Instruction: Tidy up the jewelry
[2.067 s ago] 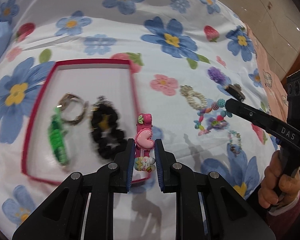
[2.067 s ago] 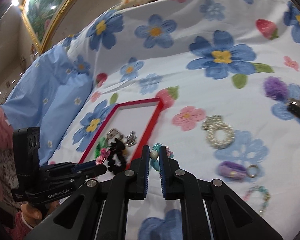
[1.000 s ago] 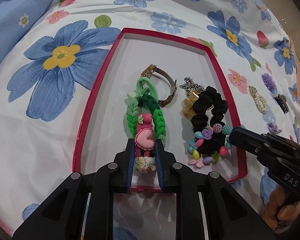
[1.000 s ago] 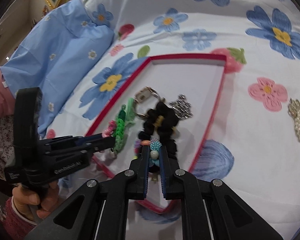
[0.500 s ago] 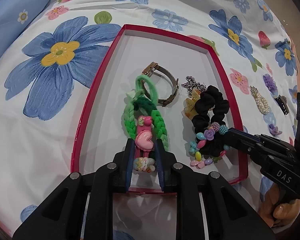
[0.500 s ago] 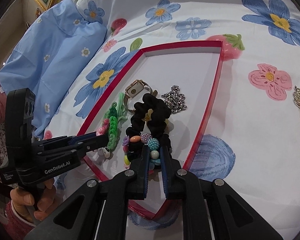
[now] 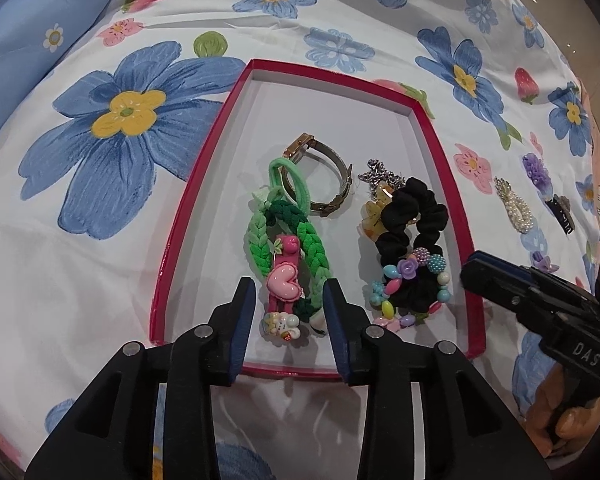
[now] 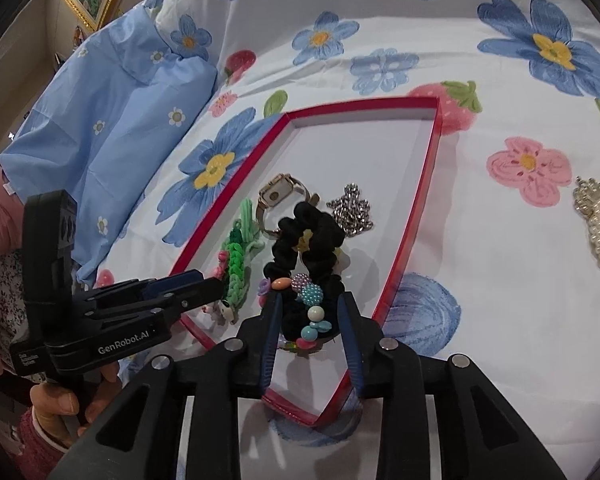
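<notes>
The left gripper [image 7: 288, 312] has just opened; the pink clip [image 7: 283, 280] lies loose between its jaws. The right gripper [image 8: 310, 320] has just opened too, around the bead bracelet [image 8: 310, 312] in the red tray [image 8: 424, 200].

Red-rimmed white tray [image 7: 204, 184]; green braid [image 7: 260, 240], pink heart clip [image 7: 284, 280], black scrunchie [image 7: 416, 216], pastel bead bracelet [image 7: 412, 280]. White bedsheet [image 7: 100, 260] with blue flowers, red strawberries.

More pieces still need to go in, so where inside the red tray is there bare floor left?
Free: the far end of the red tray, beyond the watch and chain, plus the strip along its left wall. The near end is crowded with the green braided band, black scrunchie and beaded bracelet.
</notes>
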